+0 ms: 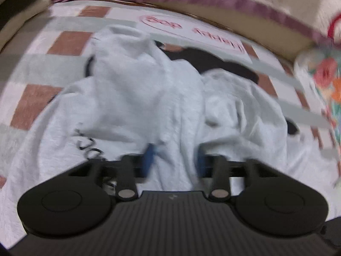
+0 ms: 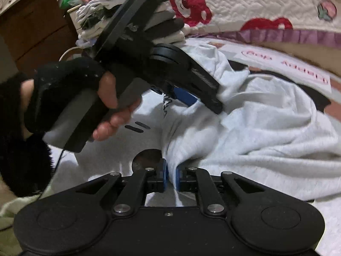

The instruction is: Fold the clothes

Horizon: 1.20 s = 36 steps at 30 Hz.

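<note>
A white sweatshirt (image 1: 138, 85) with black lettering (image 1: 87, 145) lies crumpled on a checkered mat (image 1: 64, 42). In the left wrist view a thick ridge of it runs between the blue pads of my left gripper (image 1: 174, 162), which stand well apart. The right wrist view shows that left gripper (image 2: 198, 102) held by a hand (image 2: 110, 106) in a black fingerless glove, low over the sweatshirt (image 2: 266, 128), with cloth bunched against its tip. My right gripper (image 2: 171, 176) is shut, pinching a fold of the white cloth between its blue pads.
A dark garment (image 1: 213, 59) pokes out from under the sweatshirt at the far side. A quilt with red bears (image 2: 234, 4) and a purple frill borders the mat behind. A floral item (image 1: 326, 74) sits at the right; a wooden cabinet (image 2: 32, 21) at the left.
</note>
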### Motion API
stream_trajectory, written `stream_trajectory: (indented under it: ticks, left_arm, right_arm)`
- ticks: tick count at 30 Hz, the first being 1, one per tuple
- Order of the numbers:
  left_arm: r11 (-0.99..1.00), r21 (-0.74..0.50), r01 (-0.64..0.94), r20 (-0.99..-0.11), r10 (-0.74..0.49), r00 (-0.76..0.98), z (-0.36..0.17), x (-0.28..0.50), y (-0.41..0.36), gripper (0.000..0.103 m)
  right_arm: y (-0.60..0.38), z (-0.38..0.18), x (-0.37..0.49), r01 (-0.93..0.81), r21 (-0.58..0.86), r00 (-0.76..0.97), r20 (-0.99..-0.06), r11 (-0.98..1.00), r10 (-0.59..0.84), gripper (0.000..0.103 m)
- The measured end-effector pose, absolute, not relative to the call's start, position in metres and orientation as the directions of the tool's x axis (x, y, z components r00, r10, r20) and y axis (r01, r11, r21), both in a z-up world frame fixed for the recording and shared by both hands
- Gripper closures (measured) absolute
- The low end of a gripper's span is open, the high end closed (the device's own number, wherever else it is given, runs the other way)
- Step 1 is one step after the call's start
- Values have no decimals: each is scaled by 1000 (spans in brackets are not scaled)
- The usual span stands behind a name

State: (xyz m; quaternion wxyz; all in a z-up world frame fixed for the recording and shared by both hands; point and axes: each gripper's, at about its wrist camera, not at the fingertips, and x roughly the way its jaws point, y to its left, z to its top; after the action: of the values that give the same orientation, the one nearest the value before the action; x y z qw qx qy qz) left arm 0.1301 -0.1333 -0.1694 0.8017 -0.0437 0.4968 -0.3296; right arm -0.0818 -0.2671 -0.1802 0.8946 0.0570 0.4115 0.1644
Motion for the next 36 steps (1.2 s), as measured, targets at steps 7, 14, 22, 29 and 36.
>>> stream_trajectory:
  ticks: [7,14,22,29,36]
  left_arm:
    - [776,-576,258,-646,-625,438,-152,90,-64,95]
    - [525,-848,73,-456,-792,406,-176,86,-30,96]
    - [646,-757,102,-586,-739,332,-177,79,-13,96]
    - [760,-633,149,-671,-634,383,-180,73,-14,96]
    - [841,-503,197,-697,-530,483,-174,60,-29,90]
  right_arm:
    - [-271,-165,-83,-232,194,538,-791,953,292,80]
    - [-295,-102,-57,8,279,491,-837,960,239,70]
    - [-288,-68,21,151,260,506,-849,954,151,46]
    - [-295,-126,57,256,263,477,-872,930,115,46]
    - [-291,-156,68,244,334,412,-886,910,215,46]
